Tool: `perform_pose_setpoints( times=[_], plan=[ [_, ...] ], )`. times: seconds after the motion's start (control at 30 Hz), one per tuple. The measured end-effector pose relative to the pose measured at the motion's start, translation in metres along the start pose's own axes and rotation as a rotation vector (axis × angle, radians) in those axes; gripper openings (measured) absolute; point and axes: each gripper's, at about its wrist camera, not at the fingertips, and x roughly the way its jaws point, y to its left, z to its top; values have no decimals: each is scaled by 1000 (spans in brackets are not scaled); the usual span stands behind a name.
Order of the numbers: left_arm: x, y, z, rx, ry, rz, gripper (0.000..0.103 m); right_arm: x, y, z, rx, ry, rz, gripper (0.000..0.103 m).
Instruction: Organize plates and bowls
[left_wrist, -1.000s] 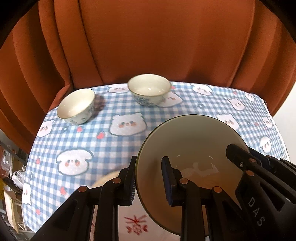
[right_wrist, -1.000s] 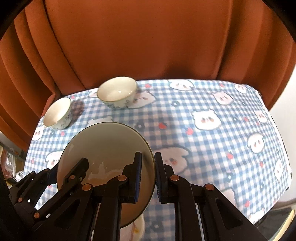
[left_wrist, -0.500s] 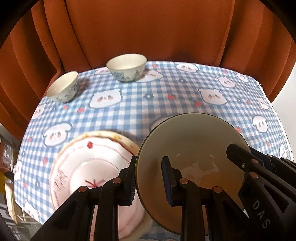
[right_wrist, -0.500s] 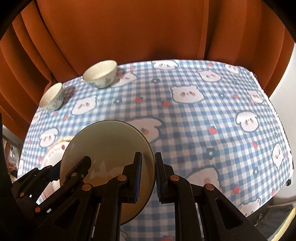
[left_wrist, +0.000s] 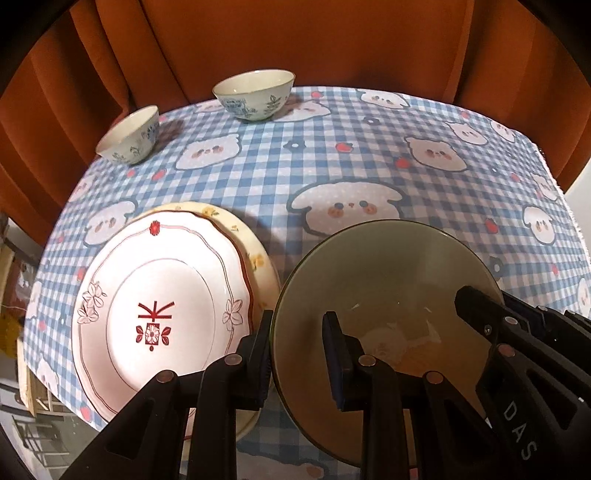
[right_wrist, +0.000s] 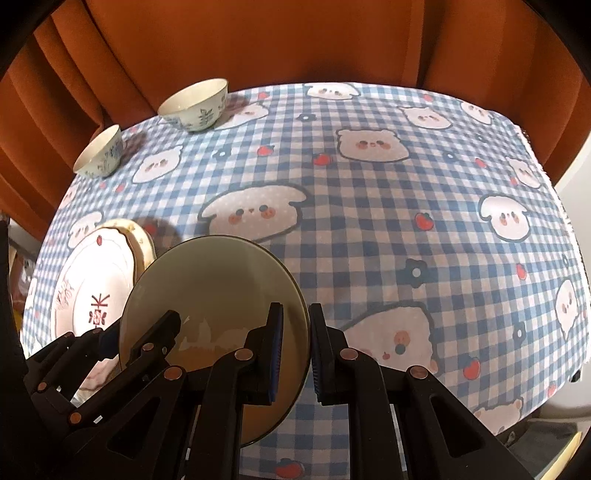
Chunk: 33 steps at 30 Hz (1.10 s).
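The left gripper (left_wrist: 297, 354) pinches the left rim of the olive-green bowl (left_wrist: 384, 280), one finger outside the wall and the other inside the hollow. The right gripper (right_wrist: 295, 345) clamps the opposite rim the same way, its left finger inside the bowl and its right finger outside, so the bowl hangs between the two pairs of fingers, tilted with its opening toward the cameras, above the table (right_wrist: 406, 229) with its blue checked cloth. Whether its base touches the cloth cannot be told. In the left wrist view the other gripper's black fingers (left_wrist: 480, 310) reach over the bowl's far right edge. Just left of the left gripper's outer finger lies a white plate with red markings (left_wrist: 159, 317), stacked on a cream plate with yellow flowers (left_wrist: 255, 254) whose edge shows beyond it. The bowl's rim sits beside this stack, close to it. Well beyond the fingertips, near the far edge by the orange curtain (left_wrist: 295, 37), stand two small patterned bowls: one at the left (left_wrist: 129, 134) and one further right (left_wrist: 255, 94).
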Motion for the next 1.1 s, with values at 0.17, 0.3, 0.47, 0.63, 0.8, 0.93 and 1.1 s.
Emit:
perform_pose_setpoints(
  times=[0.17, 0.3, 0.47, 0.63, 0.8, 0.93, 1.1],
  plan=[
    [-1, -5, -1, -16, -4, 18, 24, 5, -4, 2, -20, 9, 14, 17],
    [1, -12, -1, -16, 4, 12, 24, 4, -8, 3, -36, 6, 9, 17],
    [4, -20, 0, -7, 7, 21, 24, 11, -21, 3, -18, 30, 20, 17],
    [3, -21, 1, -21, 24, -11, 24, 8, -24, 5, -24, 30, 17, 17],
    [3, -27, 1, -13, 38, -46, 24, 8, -33, 6, -3, 37, 0, 17],
    [5, -30, 2, -1, 42, -51, 37, 9, -35, 5, 3, 32, 11, 21],
    [4, -32, 0, 15, 44, -56, 41, 10, -33, 3, 6, 29, 20, 31]
  ],
)
